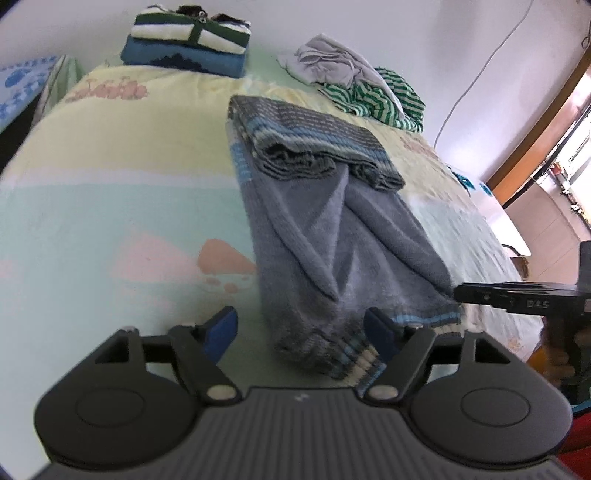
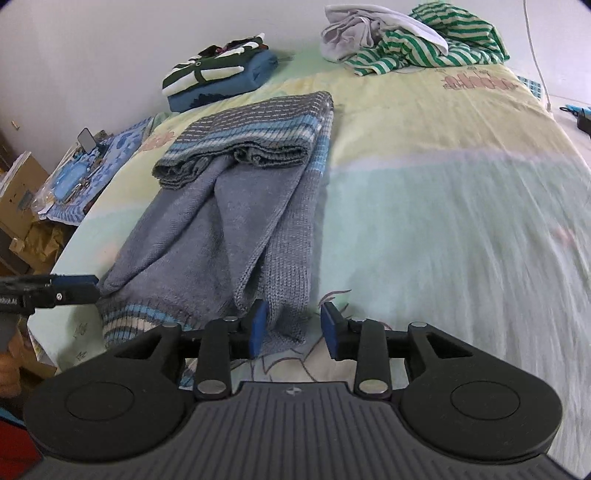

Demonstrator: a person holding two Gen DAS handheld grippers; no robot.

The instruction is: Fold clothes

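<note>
The half-folded grey knitted sweater with blue stripes lies on the pastel bed. Its striped hem sits between the left gripper's released fingers. The right gripper, fingers apart, holds nothing at the sweater's near corner.

A home bedroom — a bed under a pastel cartoon-print sheet fills the view against a plain white wall. Folded clothes sit at eleven o'clock, loose laundry at one — cardboard boxes at nine.

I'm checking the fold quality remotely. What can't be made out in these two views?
- Grey sweater: near hem blurred, partly behind the left gripper, left wrist view.
- Folded stack: small; garment count unclear, right wrist view.
- Green striped garment: partly buried under a pale garment.
</note>
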